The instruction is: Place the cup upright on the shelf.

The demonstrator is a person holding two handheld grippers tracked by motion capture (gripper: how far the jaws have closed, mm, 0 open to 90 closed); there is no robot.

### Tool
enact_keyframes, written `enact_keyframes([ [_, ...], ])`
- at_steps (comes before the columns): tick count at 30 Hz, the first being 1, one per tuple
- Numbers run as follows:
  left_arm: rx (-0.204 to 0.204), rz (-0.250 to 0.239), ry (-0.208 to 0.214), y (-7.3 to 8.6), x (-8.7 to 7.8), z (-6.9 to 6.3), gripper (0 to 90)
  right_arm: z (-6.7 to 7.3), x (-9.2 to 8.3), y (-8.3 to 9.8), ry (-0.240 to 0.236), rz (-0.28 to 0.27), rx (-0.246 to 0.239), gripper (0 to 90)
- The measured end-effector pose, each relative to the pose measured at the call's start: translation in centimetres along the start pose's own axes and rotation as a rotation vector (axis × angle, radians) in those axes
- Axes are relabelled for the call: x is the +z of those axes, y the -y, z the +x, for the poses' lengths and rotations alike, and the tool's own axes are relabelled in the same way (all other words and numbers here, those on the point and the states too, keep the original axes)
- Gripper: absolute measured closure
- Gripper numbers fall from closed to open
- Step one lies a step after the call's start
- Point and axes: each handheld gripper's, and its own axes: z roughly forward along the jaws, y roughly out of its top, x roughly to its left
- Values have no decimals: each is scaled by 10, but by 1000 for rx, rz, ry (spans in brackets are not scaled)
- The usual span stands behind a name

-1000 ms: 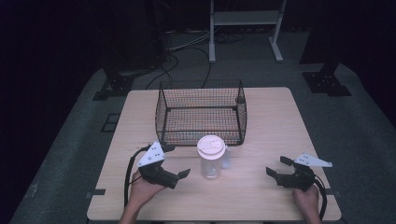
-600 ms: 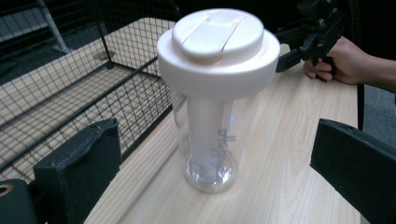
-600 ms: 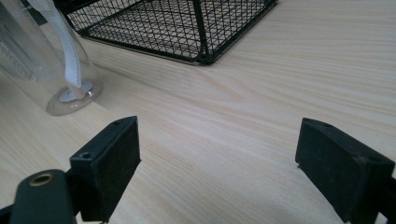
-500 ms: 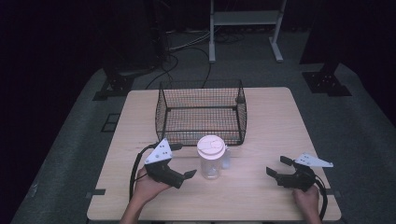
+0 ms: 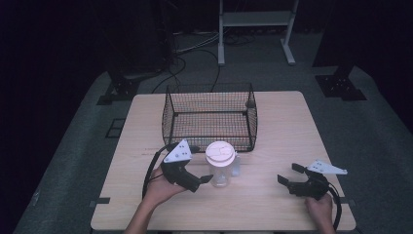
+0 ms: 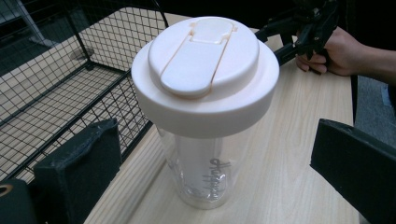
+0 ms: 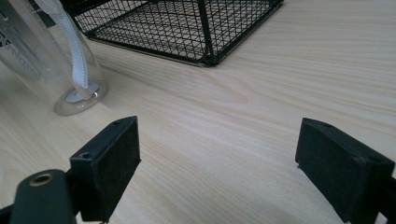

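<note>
Left claw (image 5: 203, 179) nearer, spread wide around clear tumbler (image 6: 205, 172); cream flip lid (image 6: 204, 70); upright.

dim room, dark walls. grey carpet floor (image 5: 370, 131). light wood table (image 5: 287, 126). white metal stand (image 5: 255, 19) behind, cables (image 5: 195, 48) on floor.

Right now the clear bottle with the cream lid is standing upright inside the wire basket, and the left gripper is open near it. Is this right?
Not quite. The clear bottle with the cream lid stands upright on the table, just in front of the wire basket, not inside it; the high view shows this. The left gripper is indeed open near it.
</note>
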Motion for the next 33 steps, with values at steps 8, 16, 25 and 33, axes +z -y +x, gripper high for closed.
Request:
enact_keyframes([
  [8, 11, 48, 27, -7, 10, 4, 9, 0, 1, 0, -8, 9, -5, 129],
  [16, 1, 77, 37, -12, 18, 8, 9, 0, 0, 0, -12, 4, 0, 129],
  [25, 0, 113, 55, -17, 28, 11, 9, 1, 1, 0, -24, 10, -12, 129],
  [33, 7, 149, 65, -23, 39, 11, 9, 0, 0, 0, -23, 7, -9, 129],
])
